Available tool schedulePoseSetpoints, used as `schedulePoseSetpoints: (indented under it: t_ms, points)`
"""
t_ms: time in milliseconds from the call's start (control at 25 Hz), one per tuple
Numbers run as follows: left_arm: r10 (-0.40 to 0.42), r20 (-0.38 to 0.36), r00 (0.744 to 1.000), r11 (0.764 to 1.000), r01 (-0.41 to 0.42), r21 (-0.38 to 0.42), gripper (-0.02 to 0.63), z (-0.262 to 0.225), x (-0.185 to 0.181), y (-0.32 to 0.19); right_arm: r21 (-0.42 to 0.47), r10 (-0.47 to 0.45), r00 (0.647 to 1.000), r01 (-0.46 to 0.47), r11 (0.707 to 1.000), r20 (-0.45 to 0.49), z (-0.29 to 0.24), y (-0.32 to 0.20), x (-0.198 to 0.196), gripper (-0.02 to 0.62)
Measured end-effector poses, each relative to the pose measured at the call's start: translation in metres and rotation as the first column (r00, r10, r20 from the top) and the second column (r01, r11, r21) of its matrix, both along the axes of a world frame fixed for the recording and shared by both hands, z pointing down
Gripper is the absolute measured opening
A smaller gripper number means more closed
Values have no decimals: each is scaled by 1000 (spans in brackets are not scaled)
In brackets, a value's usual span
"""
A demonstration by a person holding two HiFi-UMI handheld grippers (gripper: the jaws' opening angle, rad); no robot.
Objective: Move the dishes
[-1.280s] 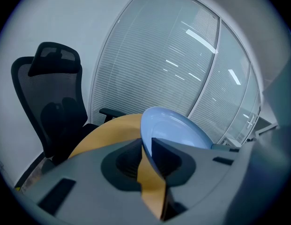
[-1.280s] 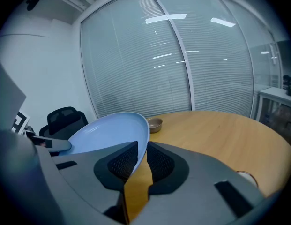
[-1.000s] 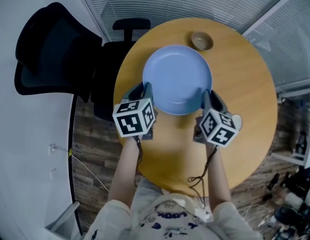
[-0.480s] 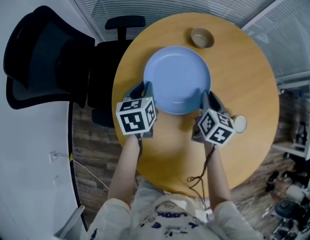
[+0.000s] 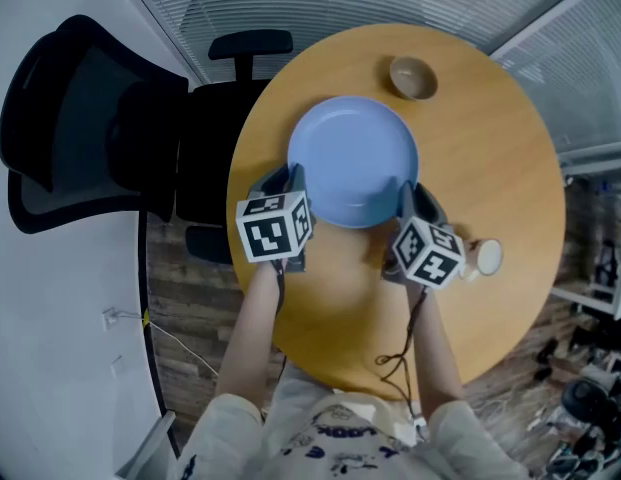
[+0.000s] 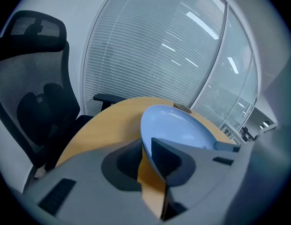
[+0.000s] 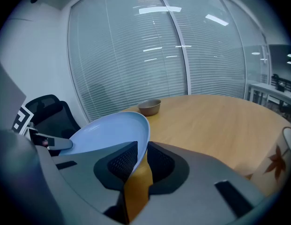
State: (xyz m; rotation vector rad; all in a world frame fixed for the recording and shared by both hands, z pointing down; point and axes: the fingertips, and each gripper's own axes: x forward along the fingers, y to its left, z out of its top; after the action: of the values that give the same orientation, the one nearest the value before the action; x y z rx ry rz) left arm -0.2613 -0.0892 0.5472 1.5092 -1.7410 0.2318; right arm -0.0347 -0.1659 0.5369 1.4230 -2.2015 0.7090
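At the table (image 5: 490,148), left gripper (image 5: 288,180) and right gripper (image 5: 418,196) clamp the plate (image 5: 352,158) — opposite rims.

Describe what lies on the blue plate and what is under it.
Nothing lies on the blue plate; only the left gripper and right gripper clamp its near rim. Below is the wooden table, whose surface beneath the plate is hidden.

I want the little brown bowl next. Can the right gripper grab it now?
Probably not yet. The right gripper is shut on the rim of the blue plate, and the brown bowl sits farther off, beyond that plate.
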Motion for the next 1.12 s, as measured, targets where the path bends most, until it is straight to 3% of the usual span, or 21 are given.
schedulePoseSetpoints:
  t_ms: [640, 880, 1120]
  points:
    - [-14, -7, 1000, 1000, 14, -4, 63, 20, -1, -7, -16, -13, 998, 13, 1000, -55, 27, -6, -4, 64]
    - [-39, -7, 999, 999, 39, 12, 77, 16, -6, -3, 78, -1, 998, 6, 997, -63, 11, -11, 2, 64]
    - [-73, 62, 995, 997, 71, 31, 98, -2, -21, 13, 118, 13, 998, -6, 993, -58, -7, -10, 7, 64]
